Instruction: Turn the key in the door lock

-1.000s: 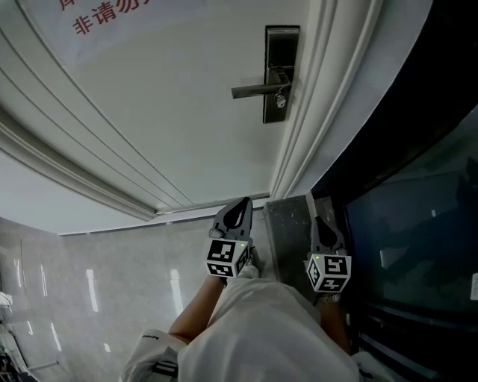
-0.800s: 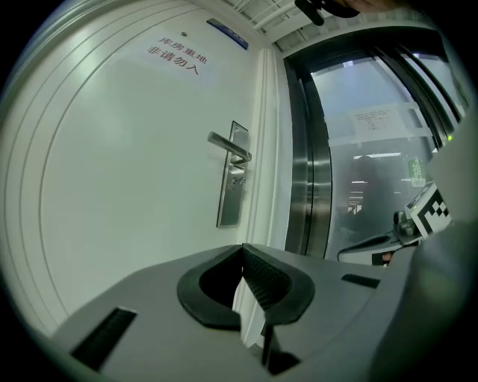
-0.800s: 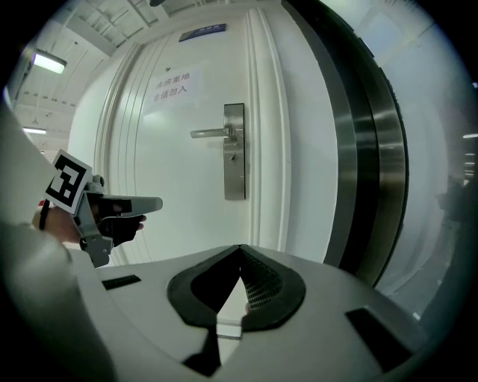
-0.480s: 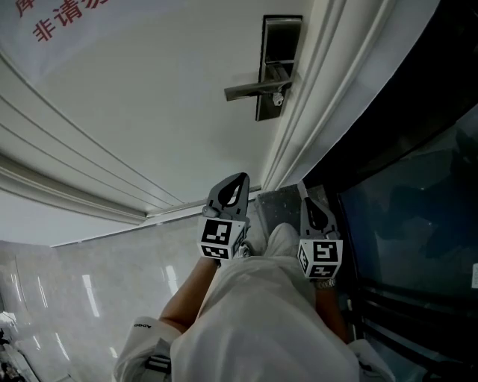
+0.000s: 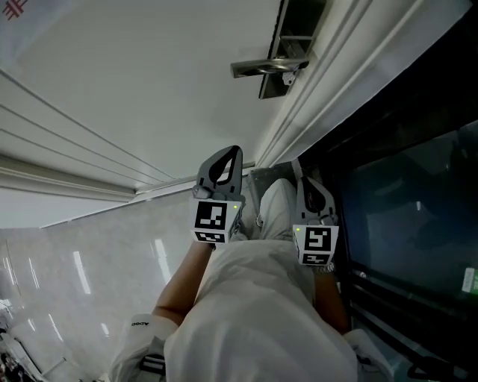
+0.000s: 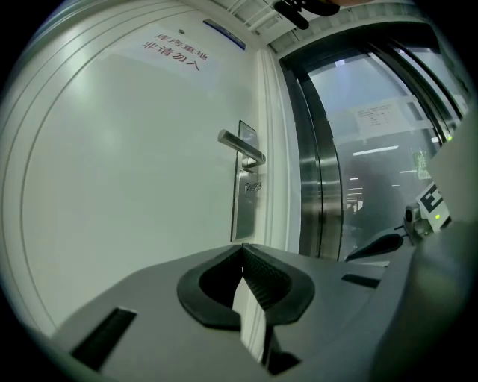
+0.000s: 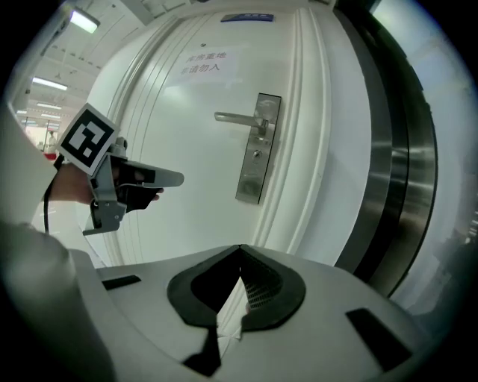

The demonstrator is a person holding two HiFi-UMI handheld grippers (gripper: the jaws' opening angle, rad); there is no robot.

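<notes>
The left gripper (image 5: 226,158) and right gripper (image 5: 302,174), both with jaws together and empty, have closed in on the white door (image 5: 112,89). The key (image 5: 288,77) sits under the lever handle (image 5: 261,67) in the lock plate (image 5: 290,41) at the door's right edge. It is still well apart from both grippers, so the approach looks unfinished.

The left gripper (image 5: 234,151) and the right gripper (image 5: 302,173) have both moved up the head view, nearer the door (image 5: 149,89) and its lever handle (image 5: 261,68). The lock plate (image 5: 293,41) has slid to the top edge and is partly cut off. The red lettering (image 5: 13,7) has almost left the frame. A trouser leg (image 5: 275,209) has come forward between the 2 grippers.
</notes>
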